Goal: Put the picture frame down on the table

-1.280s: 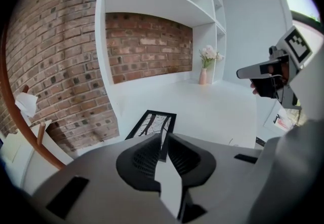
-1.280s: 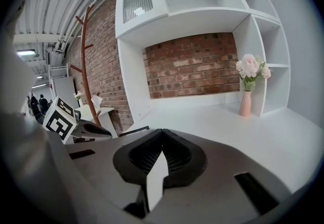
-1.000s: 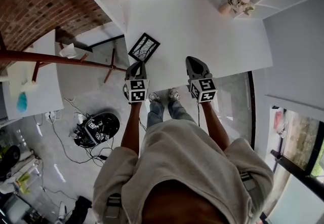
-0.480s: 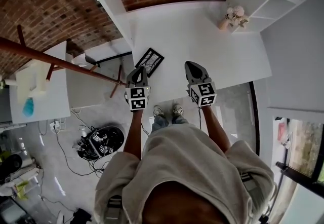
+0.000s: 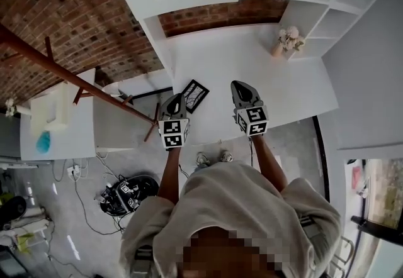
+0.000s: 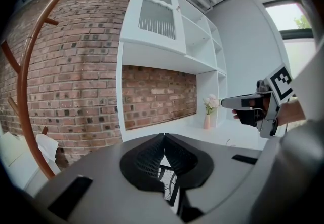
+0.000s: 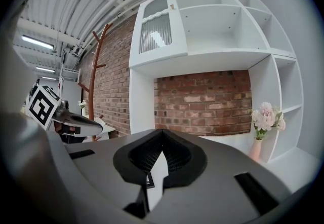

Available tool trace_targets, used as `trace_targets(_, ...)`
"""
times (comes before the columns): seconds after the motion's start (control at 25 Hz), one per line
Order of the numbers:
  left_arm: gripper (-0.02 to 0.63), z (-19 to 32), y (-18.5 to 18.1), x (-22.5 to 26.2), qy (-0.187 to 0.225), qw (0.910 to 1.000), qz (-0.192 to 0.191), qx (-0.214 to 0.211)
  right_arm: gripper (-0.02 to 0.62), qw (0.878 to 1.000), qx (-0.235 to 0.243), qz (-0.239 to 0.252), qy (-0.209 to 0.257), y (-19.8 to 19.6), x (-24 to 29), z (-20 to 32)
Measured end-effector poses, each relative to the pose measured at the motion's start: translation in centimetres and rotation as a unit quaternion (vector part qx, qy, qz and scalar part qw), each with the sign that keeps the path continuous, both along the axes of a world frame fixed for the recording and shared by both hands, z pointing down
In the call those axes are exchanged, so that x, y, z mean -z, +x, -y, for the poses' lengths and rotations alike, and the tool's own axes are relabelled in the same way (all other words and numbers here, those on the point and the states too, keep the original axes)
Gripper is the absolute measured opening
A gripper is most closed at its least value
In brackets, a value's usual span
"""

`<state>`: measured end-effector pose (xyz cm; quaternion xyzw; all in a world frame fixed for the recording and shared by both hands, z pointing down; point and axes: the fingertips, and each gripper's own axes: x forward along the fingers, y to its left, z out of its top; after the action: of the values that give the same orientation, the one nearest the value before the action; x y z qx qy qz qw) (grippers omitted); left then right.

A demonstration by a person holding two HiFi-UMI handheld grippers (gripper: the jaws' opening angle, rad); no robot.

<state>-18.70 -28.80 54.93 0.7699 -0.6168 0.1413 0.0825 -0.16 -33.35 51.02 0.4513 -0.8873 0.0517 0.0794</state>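
Beside the table (image 5: 264,63) edge, the picture frame (image 5: 194,95) could be knocked off by the left gripper (image 5: 174,98), closed empty like the right gripper (image 5: 241,86).

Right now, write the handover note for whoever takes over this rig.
Left gripper: jaws together, holding nothing, beside the frame.
Right gripper: jaws together, holding nothing, above the table's front edge.
Frame: lies on the table near its left edge, touched by neither gripper.
Done: the frame looks set down.
Left: nothing obvious. Check that it lies flat, since the head view is too small to be sure.
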Motion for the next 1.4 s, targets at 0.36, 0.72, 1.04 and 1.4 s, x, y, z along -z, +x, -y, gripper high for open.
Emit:
trace_targets(0.36, 0.015, 0.0, 0.1, 2.0, 0.024, 0.9997, -0.007, -0.001, 0.025, 1.0, 0.017, 0.0, 0.015, -0.8, 1.6, 0.1)
trace_targets(0.72, 0.015, -0.1, -0.2, 2.7, 0.028, 0.9996, -0.007, -0.002, 0.025, 1.0, 0.021, -0.005, 0.018, -1.3, 2.0, -0.1)
trace_targets(1.04, 0.015, 0.2, -0.3, 2.8, 0.028, 0.9995, -0.011, -0.002, 0.025, 1.0, 0.019, -0.009, 0.014, -1.3, 1.6, 0.1)
trace_targets(1.4, 0.015, 1.0, -0.4, 2.6, 0.029, 0.9995, -0.009, -0.002, 0.025, 1.0, 0.018, -0.008, 0.017, -1.3, 1.6, 0.8)
